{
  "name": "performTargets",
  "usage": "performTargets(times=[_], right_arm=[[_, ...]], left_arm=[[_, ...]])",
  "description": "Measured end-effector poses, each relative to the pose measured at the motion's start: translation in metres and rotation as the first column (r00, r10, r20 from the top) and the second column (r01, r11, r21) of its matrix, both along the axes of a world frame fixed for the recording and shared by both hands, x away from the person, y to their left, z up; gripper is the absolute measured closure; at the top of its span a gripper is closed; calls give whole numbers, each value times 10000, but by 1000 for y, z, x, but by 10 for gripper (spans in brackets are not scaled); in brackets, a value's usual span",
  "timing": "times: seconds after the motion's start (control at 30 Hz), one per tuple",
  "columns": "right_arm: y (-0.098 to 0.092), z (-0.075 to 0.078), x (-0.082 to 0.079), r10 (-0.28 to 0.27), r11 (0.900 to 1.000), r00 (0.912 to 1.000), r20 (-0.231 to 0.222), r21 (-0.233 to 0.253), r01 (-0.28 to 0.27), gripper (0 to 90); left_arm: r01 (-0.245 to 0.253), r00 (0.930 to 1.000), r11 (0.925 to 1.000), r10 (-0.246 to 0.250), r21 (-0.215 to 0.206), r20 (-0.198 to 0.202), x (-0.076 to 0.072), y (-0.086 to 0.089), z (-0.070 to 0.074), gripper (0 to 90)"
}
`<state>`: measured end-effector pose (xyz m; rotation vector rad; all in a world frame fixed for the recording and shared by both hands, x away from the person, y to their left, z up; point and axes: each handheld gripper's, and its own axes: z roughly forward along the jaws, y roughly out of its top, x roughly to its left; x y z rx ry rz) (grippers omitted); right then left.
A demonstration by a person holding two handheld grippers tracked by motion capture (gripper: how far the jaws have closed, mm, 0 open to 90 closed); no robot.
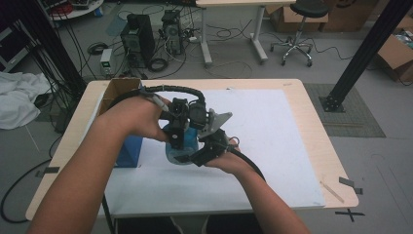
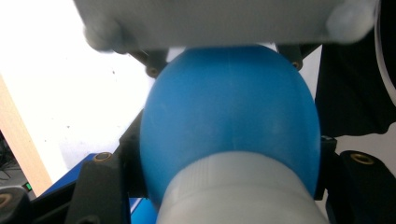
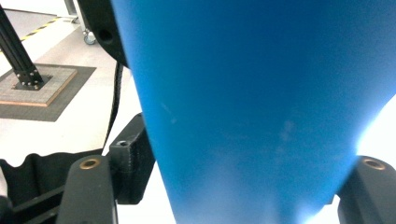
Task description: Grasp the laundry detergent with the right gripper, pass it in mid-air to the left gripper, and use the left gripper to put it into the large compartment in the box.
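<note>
A blue bulb-shaped bottle is held just above the white mat, near the table's middle left. My left gripper comes down on it from above and is shut on it. In the left gripper view the bottle's round blue body and pale ribbed cap sit between the black jaws. My right gripper clamps the same bottle from the right and low side. The right gripper view has the blue wall pressed between both jaws. The grey plate of one gripper stands above the bottle.
A blue box stands just left of the bottle, and an open cardboard box sits at the table's back left. Cables trail from both grippers. Computer towers and a stool stand on the floor beyond the table.
</note>
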<state>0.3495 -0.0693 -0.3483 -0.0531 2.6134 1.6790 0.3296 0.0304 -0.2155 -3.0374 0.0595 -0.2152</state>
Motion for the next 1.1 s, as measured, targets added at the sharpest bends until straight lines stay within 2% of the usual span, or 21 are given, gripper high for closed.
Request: performTargets(times=[0.13,0.23,0.33,0.53,0.67,0.77,0.87,0.9,0.93,1.0,1.07,1.1], right_arm=[[-5,2,1,-50,9999,10000,56,102,49,289],[-9,5,1,-69,10000,10000,-70,49,69,278],[-14,8,2,-8,9999,9997,-249,-125,5,243],[-28,18,6,-8,9983,9997,-242,-580,-6,167],[-35,25,7,68,9975,9994,-342,-694,-91,106],[-38,30,8,93,9944,9994,-328,-1046,-127,40],[-41,36,9,94,9900,9996,-256,-1406,-129,0],[-43,38,9,117,9879,9997,-223,-1547,-151,0],[-45,41,9,112,9854,9998,-168,-1699,-139,0],[-48,45,9,89,9807,9999,-130,-1953,-113,0],[-52,49,11,62,9712,10000,-38,-2382,-69,0],[-54,51,12,36,9647,10000,-2,-2633,-35,0]], left_arm=[[-68,10000,10000,68,0,-71,1,0,-1,385],[-113,9994,9999,112,-4,-338,5,2,-1,384],[-291,9980,9995,283,-129,-562,9,4,0,383],[-731,9928,9967,695,-339,-977,17,8,5,383],[-953,9905,9946,906,-406,-1037,20,10,11,383],[-1111,9884,9934,1073,-300,-1080,24,11,15,383],[-1597,9806,9869,1561,-222,-1184,29,13,21,383],[-1597,9806,9869,1561,-222,-1184,29,13,21,382],[-1969,9736,9804,1945,-91,-1197,33,14,25,382],[-2254,9671,9743,2230,-59,-1226,36,16,29,382],[-2665,9552,9638,2644,23,-1329,41,19,35,382],[-2778,9517,9606,2758,40,-1348,42,20,37,382]])
